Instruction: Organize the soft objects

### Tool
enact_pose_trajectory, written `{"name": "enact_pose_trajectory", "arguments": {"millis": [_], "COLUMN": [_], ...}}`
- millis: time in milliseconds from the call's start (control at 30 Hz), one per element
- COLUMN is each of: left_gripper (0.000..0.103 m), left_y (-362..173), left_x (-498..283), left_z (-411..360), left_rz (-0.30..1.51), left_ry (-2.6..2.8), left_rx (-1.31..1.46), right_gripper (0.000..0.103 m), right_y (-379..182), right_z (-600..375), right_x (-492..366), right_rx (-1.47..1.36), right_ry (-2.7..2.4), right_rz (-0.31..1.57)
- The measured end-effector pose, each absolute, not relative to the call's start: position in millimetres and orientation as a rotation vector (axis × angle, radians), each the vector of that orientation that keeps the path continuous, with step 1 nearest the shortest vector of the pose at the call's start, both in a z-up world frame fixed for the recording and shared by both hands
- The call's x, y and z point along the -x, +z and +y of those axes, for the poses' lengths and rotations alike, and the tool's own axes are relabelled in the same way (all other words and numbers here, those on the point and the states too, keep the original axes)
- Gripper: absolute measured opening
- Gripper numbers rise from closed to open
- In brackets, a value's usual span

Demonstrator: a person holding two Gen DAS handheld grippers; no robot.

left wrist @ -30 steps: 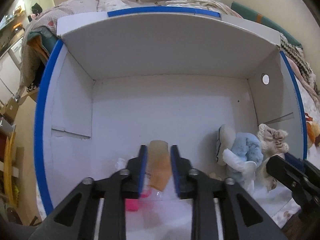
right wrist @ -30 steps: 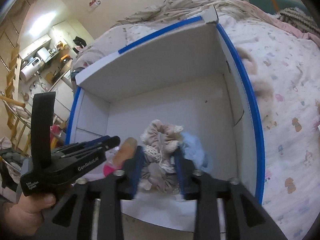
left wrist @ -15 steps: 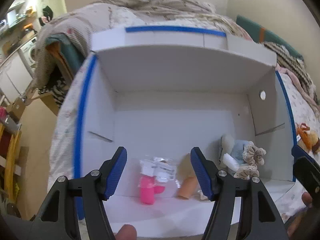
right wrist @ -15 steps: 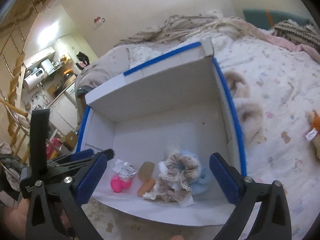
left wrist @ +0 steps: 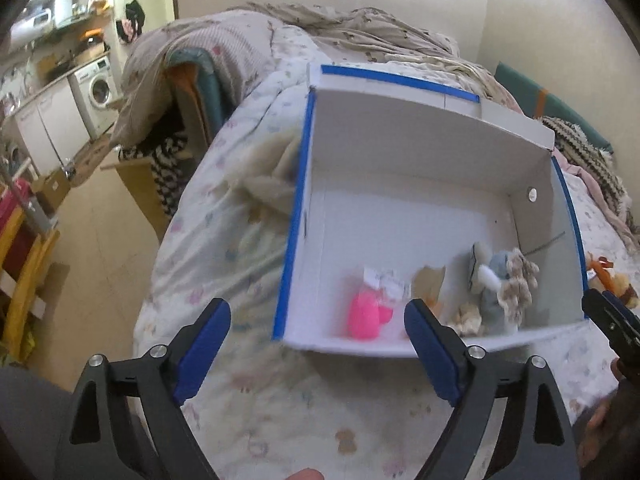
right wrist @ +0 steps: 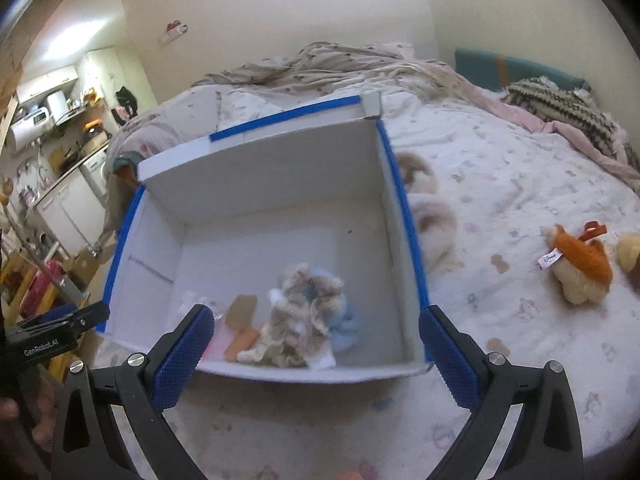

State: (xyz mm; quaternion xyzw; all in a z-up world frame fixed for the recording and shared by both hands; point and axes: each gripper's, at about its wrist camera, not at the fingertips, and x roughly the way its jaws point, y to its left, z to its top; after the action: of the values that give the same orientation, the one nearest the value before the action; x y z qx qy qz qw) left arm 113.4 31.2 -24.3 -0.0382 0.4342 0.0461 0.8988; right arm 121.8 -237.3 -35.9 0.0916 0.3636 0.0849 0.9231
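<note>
Hovering near the white box [right wrist: 256,168], both grippers gape empty, left gripper [left wrist: 318,334] jaws just opening; beige scrunchie [right wrist: 308,304] lies inside

So the left gripper [left wrist: 318,334] has just been opening, nothing between its fingers [left wrist: 430,350]. White box [left wrist: 420,128] sits on the bed [left wrist: 224,208], pink toy [left wrist: 364,314] near its front edge.

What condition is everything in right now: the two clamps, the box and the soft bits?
Left gripper: open, empty.
Right gripper: open, empty.
White box: open-topped, on the bed.
Beige scrunchie: inside the box, lying on a blue plush.
Pink toy: inside the box.
Orange plush: outside, on the bed.
</note>
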Motion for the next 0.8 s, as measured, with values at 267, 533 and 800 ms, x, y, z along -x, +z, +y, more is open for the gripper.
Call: {"name": "enact_pose_trajectory", "arguments": {"millis": [267, 533, 800], "left_gripper": [0.095, 0.095, 0.095], "left_y": [-32, -23, -19], "left_x": [-66, -52, -52], "left_z": [31, 23, 31], "left_rz": [0.872, 0.716, 0.686], "left_ry": [0.064, 0.074, 0.105], "left_rx": [0.095, 0.035, 0.064], "right_gripper": [0.103, 0.103, 0.103], "right_y": [-38, -25, -23], "right_z": [-226, -216, -211], "right_x": [-86, -58, -64], "right_rx": [-0.169, -0.105, -0.098], "right_ry": [0.178, 0.152, 0.139], "right_rz": [0.768, 0.649, 0.597]}}
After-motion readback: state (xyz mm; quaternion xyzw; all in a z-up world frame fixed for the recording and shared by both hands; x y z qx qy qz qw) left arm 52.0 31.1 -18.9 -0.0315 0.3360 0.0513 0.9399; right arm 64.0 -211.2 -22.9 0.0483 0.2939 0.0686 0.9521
